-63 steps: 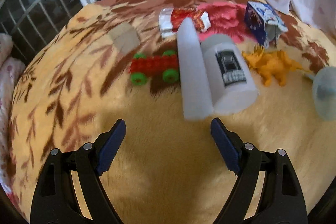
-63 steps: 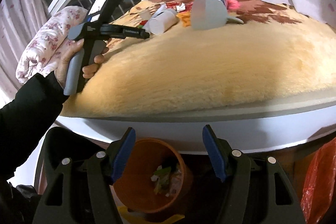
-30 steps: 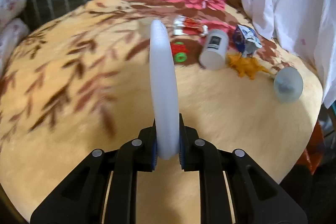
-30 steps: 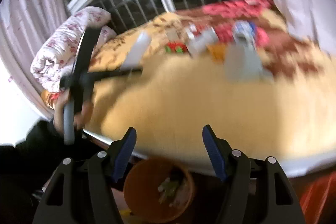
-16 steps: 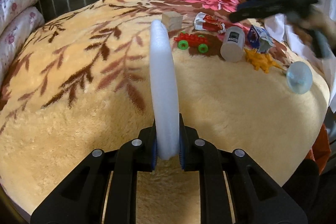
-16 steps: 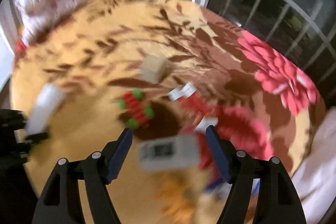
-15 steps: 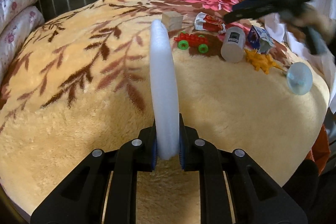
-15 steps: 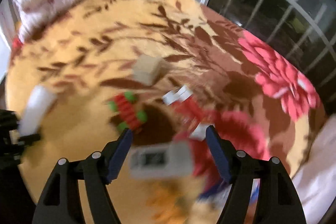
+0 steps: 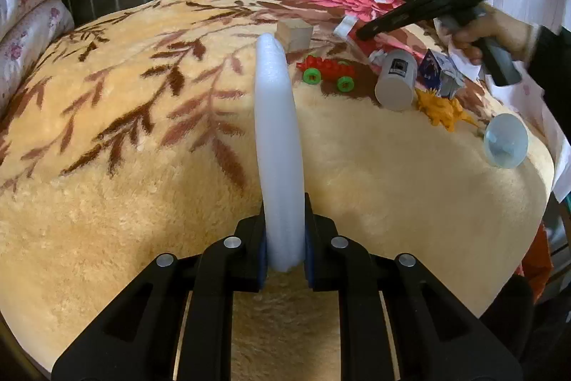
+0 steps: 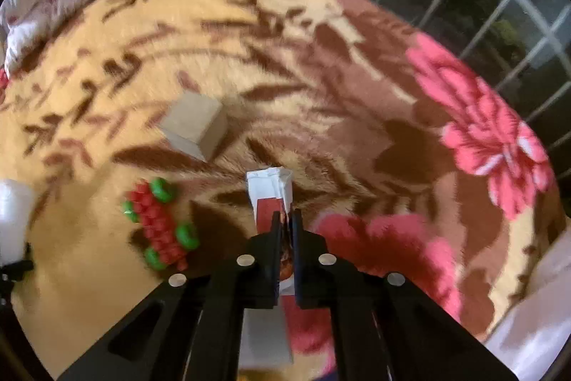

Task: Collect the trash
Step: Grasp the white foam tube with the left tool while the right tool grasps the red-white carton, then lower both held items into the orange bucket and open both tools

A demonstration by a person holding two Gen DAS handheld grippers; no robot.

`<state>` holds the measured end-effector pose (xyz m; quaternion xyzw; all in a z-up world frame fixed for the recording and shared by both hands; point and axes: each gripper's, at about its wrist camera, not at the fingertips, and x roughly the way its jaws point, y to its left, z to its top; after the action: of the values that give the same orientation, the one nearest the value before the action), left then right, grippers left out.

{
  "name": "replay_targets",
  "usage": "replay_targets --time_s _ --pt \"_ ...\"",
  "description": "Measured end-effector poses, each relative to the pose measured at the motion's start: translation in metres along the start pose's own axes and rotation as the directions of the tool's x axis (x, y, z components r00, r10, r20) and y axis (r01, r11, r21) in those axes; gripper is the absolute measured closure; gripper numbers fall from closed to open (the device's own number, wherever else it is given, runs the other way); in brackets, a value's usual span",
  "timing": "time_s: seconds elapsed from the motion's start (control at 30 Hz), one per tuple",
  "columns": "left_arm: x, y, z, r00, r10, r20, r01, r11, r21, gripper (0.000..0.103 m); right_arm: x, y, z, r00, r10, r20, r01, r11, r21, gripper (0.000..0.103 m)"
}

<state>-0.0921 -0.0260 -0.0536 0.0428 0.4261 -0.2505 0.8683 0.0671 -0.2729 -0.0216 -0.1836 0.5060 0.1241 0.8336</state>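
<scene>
My left gripper (image 9: 282,238) is shut on a long white foam strip (image 9: 278,138), which stands upright between the pads above the yellow floral blanket (image 9: 142,202). My right gripper (image 10: 284,220) points down at the far side of the blanket, its jaws shut on a red-and-white wrapper (image 10: 269,191) whose folded end sticks out past the tips. In the left wrist view the right gripper (image 9: 360,33) shows at the top right, held by a hand (image 9: 478,31), with its tip at the wrapper (image 9: 346,25).
On the blanket lie a wooden block (image 10: 194,127), a red toy car with green wheels (image 10: 160,224), a white can (image 9: 396,81), a blue carton (image 9: 440,74), an orange dinosaur (image 9: 442,111) and a pale blue cup (image 9: 505,141). Rolled floral bedding (image 9: 28,6) lies left; window bars run behind.
My left gripper closed on the foam strip and drew back with it. My right gripper swung from the orange bin below the bed's edge to the wrapper and shut on it.
</scene>
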Motion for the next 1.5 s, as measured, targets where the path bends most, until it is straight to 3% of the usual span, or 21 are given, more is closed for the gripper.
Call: replay_targets --time_s 0.13,0.3,0.53,0.67,0.83,0.93,1.07,1.17,1.27,1.37,1.5 --pt "-0.004 0.003 0.006 1.0 -0.006 0.007 0.006 1.0 -0.013 0.088 -0.057 0.007 -0.008 0.994 0.009 0.107 -0.016 0.997 0.07 0.099" --pt "-0.037 0.0 0.006 0.998 -0.041 0.047 0.042 0.999 -0.032 0.089 -0.131 0.039 -0.052 0.962 0.054 0.267 -0.098 0.983 0.155 0.099" --pt "-0.103 -0.023 -0.028 0.991 -0.087 0.098 0.083 0.995 0.049 0.089 -0.197 0.125 -0.165 0.913 0.086 0.399 -0.21 0.937 0.28 0.099" --pt "-0.122 -0.027 -0.056 0.987 -0.143 0.078 0.141 0.99 0.028 0.088 -0.206 0.162 -0.227 0.907 0.073 0.414 -0.24 0.899 0.367 0.098" --pt "-0.129 -0.039 -0.1 0.988 -0.152 0.009 0.152 0.988 0.032 0.088 -0.2 0.203 -0.287 0.915 0.064 0.397 -0.247 0.868 0.431 0.098" --pt "-0.123 -0.046 -0.13 0.99 -0.133 -0.048 0.136 0.99 0.048 0.088 -0.184 0.218 -0.314 0.923 0.107 0.37 -0.286 0.834 0.473 0.098" --pt "-0.1 -0.052 -0.163 0.983 -0.107 -0.149 0.118 0.991 0.068 0.088 -0.151 0.24 -0.336 0.949 0.136 0.285 -0.268 0.826 0.497 0.097" --pt "-0.073 -0.05 -0.185 0.97 -0.071 -0.231 0.088 0.994 0.063 0.088 -0.119 0.255 -0.346 0.96 0.173 0.219 -0.264 0.821 0.507 0.097" --pt "-0.039 -0.045 -0.21 0.941 -0.055 -0.333 0.076 0.996 0.051 0.088 -0.078 0.271 -0.356 0.966 0.218 0.137 -0.257 0.807 0.532 0.097" --pt "-0.014 -0.042 -0.224 0.908 -0.05 -0.415 0.076 0.996 0.045 0.088 -0.048 0.279 -0.363 0.959 0.269 0.085 -0.269 0.781 0.564 0.097" --pt "0.0 -0.04 -0.227 0.893 -0.042 -0.448 0.075 0.996 0.057 0.088 -0.03 0.28 -0.36 0.958 0.281 0.05 -0.258 0.777 0.574 0.097"
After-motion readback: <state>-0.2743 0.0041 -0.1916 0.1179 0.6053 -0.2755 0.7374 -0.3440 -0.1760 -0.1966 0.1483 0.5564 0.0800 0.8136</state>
